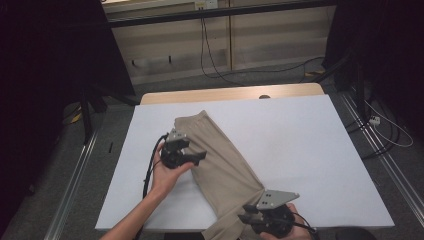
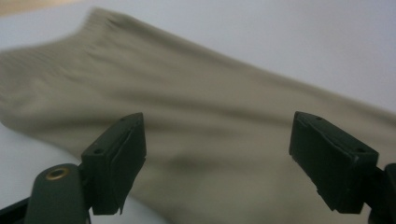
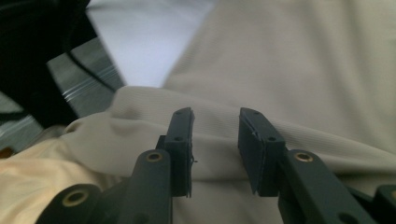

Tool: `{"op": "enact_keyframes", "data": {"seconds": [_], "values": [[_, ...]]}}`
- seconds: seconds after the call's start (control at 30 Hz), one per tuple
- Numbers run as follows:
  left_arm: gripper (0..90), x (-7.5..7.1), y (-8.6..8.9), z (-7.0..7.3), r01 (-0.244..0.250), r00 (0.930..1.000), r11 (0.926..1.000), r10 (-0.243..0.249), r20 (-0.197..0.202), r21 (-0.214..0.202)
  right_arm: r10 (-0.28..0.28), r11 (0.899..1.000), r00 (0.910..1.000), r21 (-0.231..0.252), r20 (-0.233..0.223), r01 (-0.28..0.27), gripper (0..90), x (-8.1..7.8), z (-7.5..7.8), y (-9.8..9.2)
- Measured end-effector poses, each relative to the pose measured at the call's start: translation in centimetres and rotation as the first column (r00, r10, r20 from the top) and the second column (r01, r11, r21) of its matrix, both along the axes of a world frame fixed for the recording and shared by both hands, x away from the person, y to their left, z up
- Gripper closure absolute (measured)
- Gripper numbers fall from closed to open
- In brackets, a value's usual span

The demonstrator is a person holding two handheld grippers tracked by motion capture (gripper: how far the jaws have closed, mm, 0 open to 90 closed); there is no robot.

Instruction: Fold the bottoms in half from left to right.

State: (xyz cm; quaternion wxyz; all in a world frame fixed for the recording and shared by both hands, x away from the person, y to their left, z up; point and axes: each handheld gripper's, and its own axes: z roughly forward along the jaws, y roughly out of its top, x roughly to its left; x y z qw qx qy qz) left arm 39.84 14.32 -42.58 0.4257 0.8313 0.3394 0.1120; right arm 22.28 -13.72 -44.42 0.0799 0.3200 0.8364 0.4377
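A person stands at a table with a two-jaw gripper in each hand, working on a beige folded garment [image 1: 220,160] that looks like trousers.

Nearest, at the table's front edge, is the right gripper [image 1: 248,214]. Its jaws stand a little apart, with nothing clamped. In the right gripper view [image 3: 215,149], a soft ridge of the cloth lies just beyond and beneath the fingertips [image 3: 183,135], close but not pinched. The near end of the garment spills over the front edge beside this gripper.

Farther in, the left gripper [image 1: 197,154] hovers at the cloth's left edge, jaws wide apart and empty. In the left gripper view [image 2: 217,158], the fabric stretches out past both fingers [image 2: 116,163], untouched.

Beyond them, the garment runs diagonally away across the white table [image 1: 310,150], its ribbed far end past the left gripper.

Judging by this, the cloth is laid in a long, fairly flat strip and both grips look released. Folding it shorter and bringing the hanging end onto the table seem still to do.
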Motion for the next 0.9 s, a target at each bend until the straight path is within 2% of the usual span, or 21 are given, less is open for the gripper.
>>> {"op": "enact_keyframes", "data": {"seconds": [0.03,0.07,0.1,0.13,0.17,0.2,0.23,0.27,0.3,0.33,0.37,0.43,0.57,0.67,0.73,0.8,0.9], "values": [[19.1,0.0,0.0,0.0,0.000,1.0000,1.0000,0.000,0.000,0.000,0.000,1.000,1.0000,0.000,0.000,0.000,64.4,0.0,0.0,0.0],[19.1,-1.2,0.0,-0.3,0.024,0.9996,0.9997,-0.024,-0.014,0.010,0.029,0.999,0.9996,-0.016,-0.001,-0.029,61.1,0.0,-0.3,0.9],[19.1,-3.4,0.1,-0.7,0.056,0.9983,0.9981,-0.055,-0.020,0.024,0.032,0.999,0.9995,-0.031,0.006,-0.032,58.6,0.0,-0.5,1.2],[19.1,-4.3,0.1,-0.9,0.070,0.9970,0.9975,-0.070,-0.033,0.010,0.038,0.998,0.9992,-0.047,0.013,-0.037,56.8,0.0,-0.7,1.5],[19.2,-5.0,0.2,-1.1,0.092,0.9951,0.9957,-0.092,-0.037,0.009,0.041,0.998,0.9990,-0.058,0.017,-0.040,56.5,0.0,-0.9,1.8],[19.5,-5.0,0.2,-1.1,0.092,0.9951,0.9957,-0.092,-0.037,0.009,0.041,0.998,0.9990,-0.058,0.017,-0.040,56.5,0.0,-0.9,1.8],[19.9,-5.6,0.2,-1.4,0.107,0.9936,0.9942,-0.107,-0.035,0.005,0.041,0.996,0.9989,-0.084,0.024,-0.039,57.3,0.0,-1.3,2.1],[20.0,-6.3,-0.2,-2.1,0.125,0.9918,0.9917,-0.123,-0.034,0.033,0.041,0.996,0.9984,-0.083,0.039,-0.037,60.0,-0.1,-1.5,2.1],[19.9,-6.3,-0.5,-2.5,0.136,0.9904,0.9884,-0.133,-0.035,0.068,0.035,0.996,0.9984,-0.086,0.045,-0.031,64.9,-0.2,-1.5,2.1],[19.9,-6.3,-0.7,-2.9,0.133,0.9911,0.9871,-0.131,-0.021,0.090,0.034,0.995,0.9985,-0.091,0.043,-0.030,73.8,-0.3,-1.4,2.0],[19.9,-6.2,-0.9,-3.2,0.133,0.9906,0.9870,-0.129,-0.045,0.091,0.024,0.996,0.9991,-0.092,0.035,-0.021,80.9,-0.4,-1.3,1.8],[18.1,-6.0,-1.2,-3.4,0.127,0.9918,0.9870,-0.125,-0.024,0.099,0.008,0.997,0.9997,-0.080,0.024,-0.006,86.8,-0.6,-1.3,1.0],[17.1,-6.2,-1.4,-3.6,0.119,0.9927,0.9869,-0.120,0.001,0.108,-0.043,0.998,0.9991,-0.049,-0.003,0.043,88.8,-1.3,-1.0,-1.2],[16.1,-6.1,-1.4,-3.7,0.119,0.9927,0.9871,-0.120,0.002,0.107,-0.088,0.995,0.9960,-0.039,-0.018,0.087,89.0,-2.0,-1.0,-2.9],[15.8,-6.1,-1.4,-3.7,0.118,0.9929,0.9873,-0.119,0.004,0.107,-0.117,0.992,0.9927,-0.040,-0.030,0.116,89.1,-2.6,-1.0,-3.9],[15.8,-6.1,-1.4,-3.7,0.118,0.9929,0.9872,-0.119,0.003,0.107,-0.146,0.988,0.9891,-0.050,-0.022,0.145,89.1,-3.1,-0.9,-5.0],[15.8,-6.0,-1.4,-3.7,0.119,0.9928,0.9874,-0.120,0.001,0.105,-0.201,0.978,0.9794,-0.059,-0.015,0.200,89.1,-3.6,-0.9,-6.6]]}}
